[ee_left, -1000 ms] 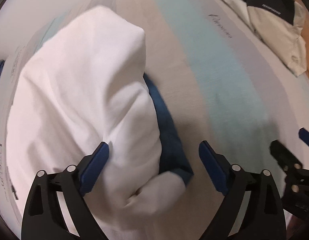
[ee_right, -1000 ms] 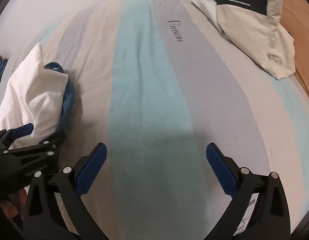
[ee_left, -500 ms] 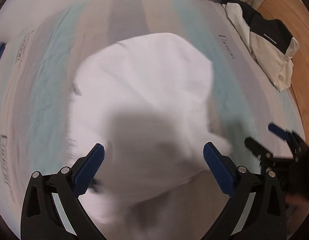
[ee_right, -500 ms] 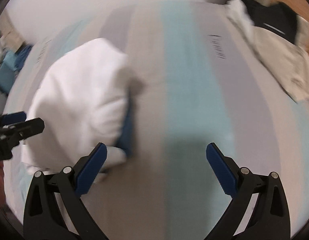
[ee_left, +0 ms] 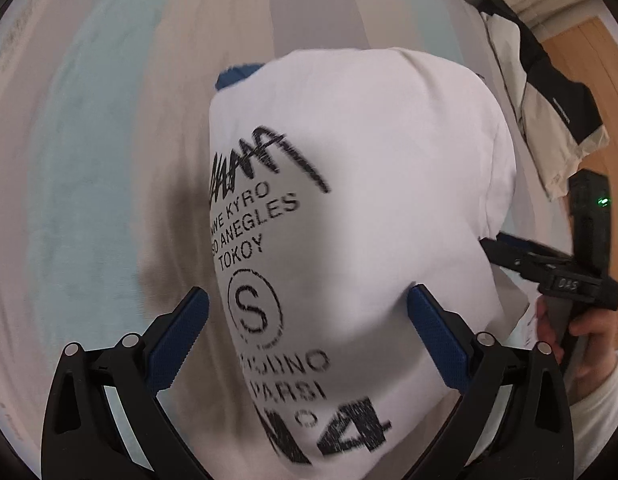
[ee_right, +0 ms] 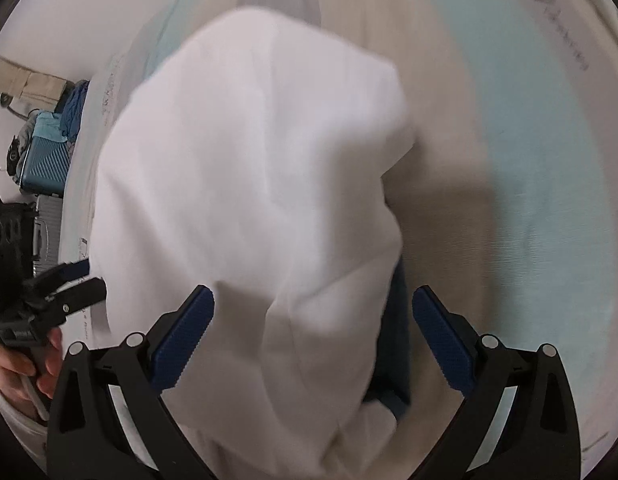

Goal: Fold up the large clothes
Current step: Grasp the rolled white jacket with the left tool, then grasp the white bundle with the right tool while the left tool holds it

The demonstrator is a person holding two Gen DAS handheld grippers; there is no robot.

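White shirt between spread left gripper fingers, unpinched.

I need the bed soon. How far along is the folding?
Done: the white shirt lies as a folded bundle on the striped bed. In hand: nothing; left gripper and right gripper hover open over it. Left: the black-and-cream jacket lies crumpled.

The garment is white with black printed lettering and a blue edge at its far side. The bedsheet runs in pale stripes — teal, beige, grey. Far right, a jacket — black and cream.
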